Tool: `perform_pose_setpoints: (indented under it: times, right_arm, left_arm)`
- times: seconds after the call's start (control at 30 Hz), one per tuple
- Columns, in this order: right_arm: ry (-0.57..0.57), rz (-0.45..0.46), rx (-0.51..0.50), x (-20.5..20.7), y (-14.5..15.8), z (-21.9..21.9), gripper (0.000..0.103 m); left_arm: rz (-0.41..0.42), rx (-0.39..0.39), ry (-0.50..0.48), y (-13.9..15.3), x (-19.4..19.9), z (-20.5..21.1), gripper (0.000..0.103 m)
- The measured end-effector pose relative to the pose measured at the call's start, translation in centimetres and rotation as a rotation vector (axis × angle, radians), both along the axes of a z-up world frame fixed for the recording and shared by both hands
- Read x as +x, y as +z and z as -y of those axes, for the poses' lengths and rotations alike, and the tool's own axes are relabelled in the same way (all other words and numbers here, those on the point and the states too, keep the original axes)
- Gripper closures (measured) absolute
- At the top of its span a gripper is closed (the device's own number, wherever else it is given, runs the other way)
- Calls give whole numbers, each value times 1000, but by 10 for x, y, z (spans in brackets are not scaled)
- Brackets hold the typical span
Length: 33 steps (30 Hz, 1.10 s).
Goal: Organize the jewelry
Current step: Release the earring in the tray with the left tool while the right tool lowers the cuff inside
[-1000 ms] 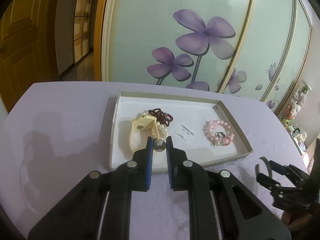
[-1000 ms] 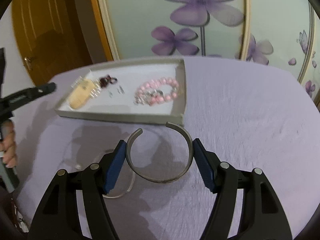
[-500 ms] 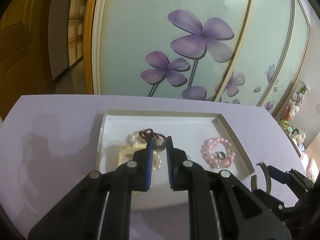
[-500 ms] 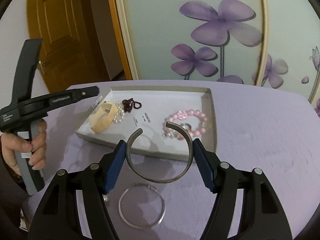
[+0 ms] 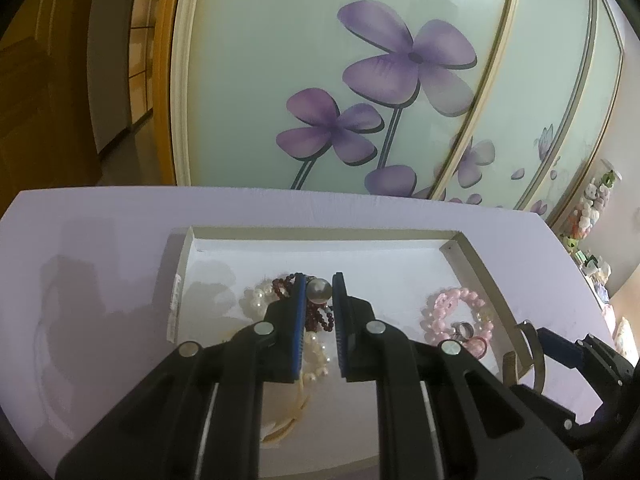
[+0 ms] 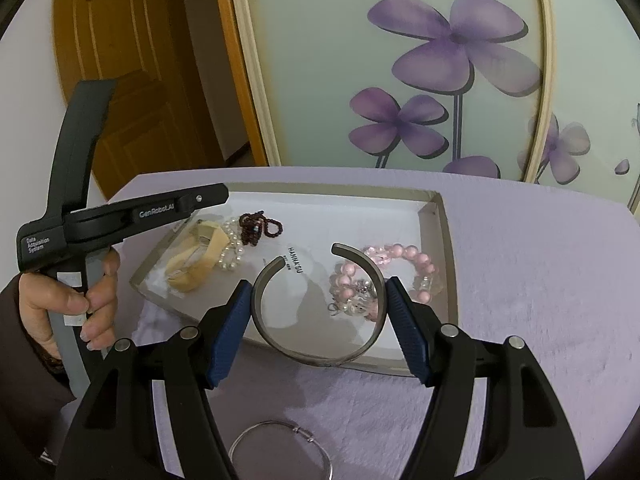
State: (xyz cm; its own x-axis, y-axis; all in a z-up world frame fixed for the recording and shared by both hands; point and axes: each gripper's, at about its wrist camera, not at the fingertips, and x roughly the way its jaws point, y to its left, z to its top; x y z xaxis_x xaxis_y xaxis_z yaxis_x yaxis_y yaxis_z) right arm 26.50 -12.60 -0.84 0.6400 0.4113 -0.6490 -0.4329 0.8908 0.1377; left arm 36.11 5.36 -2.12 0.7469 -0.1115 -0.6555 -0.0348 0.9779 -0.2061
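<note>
The white tray (image 6: pixel 440 264) sits on the purple table (image 6: pixel 540 300), and it is the home for all the jewelry. Most pieces already lie in it.

The left gripper (image 5: pixel 319 294) hangs over the left part of the tray. Its blue pads (image 5: pixel 299 320) pinch a small silver ball (image 5: pixel 319 291), maybe a bead or an earring. The pads are close together because the ball is tiny and would slip out of a loose hold. Right under the ball, in the tray, lie a dark red bead bracelet (image 5: pixel 320 316), a white pearl bracelet (image 5: pixel 256 296) and a tan band (image 6: pixel 192 264). The ball looks ready to be set down there, next to them.

The right gripper (image 6: pixel 318 312) holds a gray open cuff bracelet (image 6: pixel 316 320). Its fingers (image 6: pixel 230 340) are spread wide, one pressing on each outer side of the cuff, because the cuff is big and round. The open gap of the cuff points away toward the far side of the tray. The cuff hangs over the near edge of the tray, beside the pink bead bracelet (image 6: pixel 400 268) in the right part. It still needs to go down to the tray floor, likely in the bare middle by the small printed label (image 6: pixel 295 262).

A thin silver ring bangle (image 6: pixel 280 452) lies on the table outside the tray, on its near side. It has not been put away yet.
</note>
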Motion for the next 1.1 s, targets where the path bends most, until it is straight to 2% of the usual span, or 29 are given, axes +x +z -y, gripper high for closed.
perform_pose_setpoints:
  times: [0.13,0.37,0.5,0.7,1.1]
  right_arm:
    - [-3,-5,0,3,-3,0,34]
    - [-13,-7,-5,7,-5,2,34]
    - [-22,-11,-16,12,-9,0,34]
    - [-30,-22,-37,20,-16,-2,34]
    - [-48,-47,-86,43,-30,-12,34]
  left_arm:
    - [-6,-3,6,-3,3,-2,80]
    - [3,-17,19,0,-5,-8,79]
    - [40,-16,44,9,-21,-16,72]
    - [71,-8,54,19,-28,-20,72]
    - [83,-40,66,19,-29,-28,71]
